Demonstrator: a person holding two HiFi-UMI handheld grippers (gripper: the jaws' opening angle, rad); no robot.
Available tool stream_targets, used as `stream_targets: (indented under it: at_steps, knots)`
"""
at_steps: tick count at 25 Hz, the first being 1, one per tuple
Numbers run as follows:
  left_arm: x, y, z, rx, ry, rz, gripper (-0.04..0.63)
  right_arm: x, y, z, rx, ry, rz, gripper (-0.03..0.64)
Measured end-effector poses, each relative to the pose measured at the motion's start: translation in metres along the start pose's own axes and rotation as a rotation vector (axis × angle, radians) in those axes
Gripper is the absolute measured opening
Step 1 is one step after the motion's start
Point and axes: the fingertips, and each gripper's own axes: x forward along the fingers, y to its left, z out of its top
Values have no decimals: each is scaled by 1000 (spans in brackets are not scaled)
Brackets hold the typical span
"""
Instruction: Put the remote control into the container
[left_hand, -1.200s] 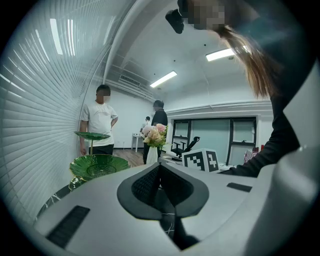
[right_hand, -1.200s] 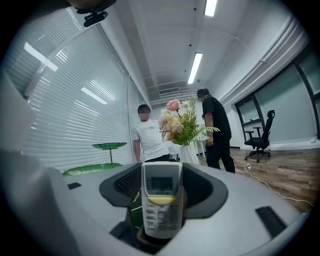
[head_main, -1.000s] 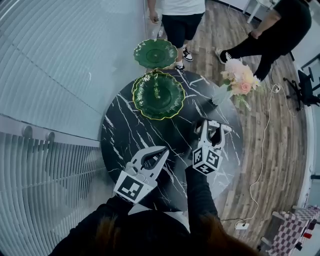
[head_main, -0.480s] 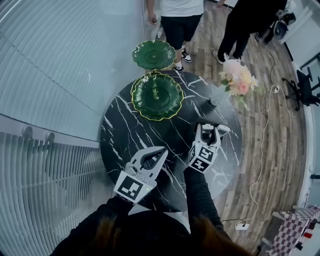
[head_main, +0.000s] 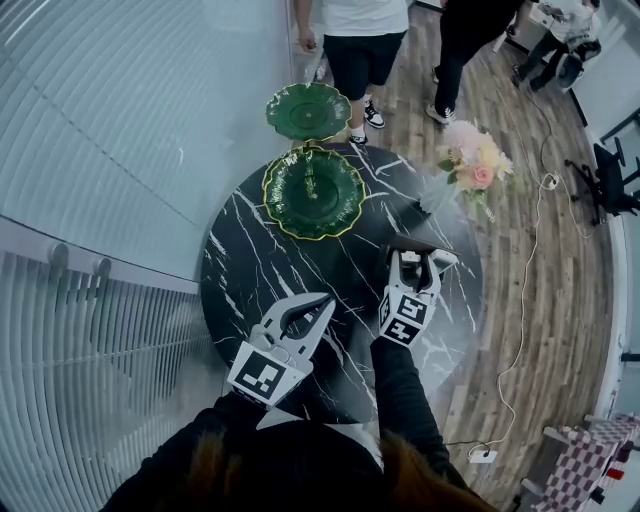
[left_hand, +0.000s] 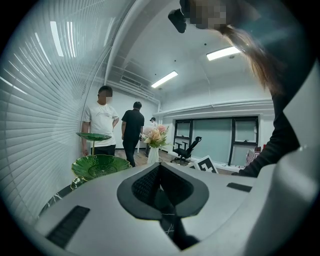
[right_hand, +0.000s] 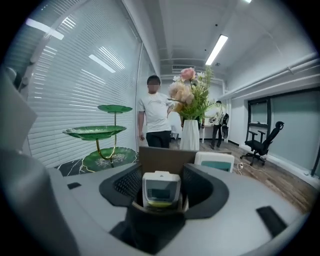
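Observation:
A white remote control (right_hand: 161, 189) with a small screen stands between the jaws of my right gripper (right_hand: 161, 176), which is shut on it. Just beyond its tips stands a brown box-like container (right_hand: 167, 156), and a white and teal object (right_hand: 215, 161) sits right of that box. From the head view, my right gripper (head_main: 415, 258) hovers over the right half of the round black marble table (head_main: 260, 270), at the dark container (head_main: 403, 243). My left gripper (head_main: 328, 302) rests low near the table's front, shut with nothing in it, its tips (left_hand: 159, 167) meeting.
A green tiered dish stand (head_main: 314, 190) occupies the table's far side. A white vase of pink flowers (head_main: 470, 165) stands at the far right edge. Two people (head_main: 355, 30) stand beyond the table. A cable (head_main: 520, 330) trails over the wooden floor. Window blinds (head_main: 100, 150) run along the left.
My right gripper has shifted slightly left and farther over the table with the remote control. The person in black has walked further back. My left gripper has stayed put.

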Motion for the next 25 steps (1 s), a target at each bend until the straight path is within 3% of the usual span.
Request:
stream_targets:
  at_steps: [3, 5, 7, 12, 18, 25]
  knots:
    - [0, -2, 2, 4, -6, 4, 8, -2, -2, 15, 12, -42, 24, 247]
    - [1, -4, 4, 7, -10, 8, 8, -3, -6, 22, 19, -56, 30, 89]
    - [1, -6, 6, 9, -15, 13, 8, -4, -8, 29, 25, -76, 43, 25]
    - [0, -11, 12, 17, -35, 21, 8, -16, -11, 57, 51, -179, 108, 15]
    - [-2, -10, 11, 29, -57, 51, 8, -46, -11, 82, 47, -235, 175, 15]
    - [-8, -9, 18, 71, -86, 96, 8, -101, -12, 93, 34, -215, 224, 15]
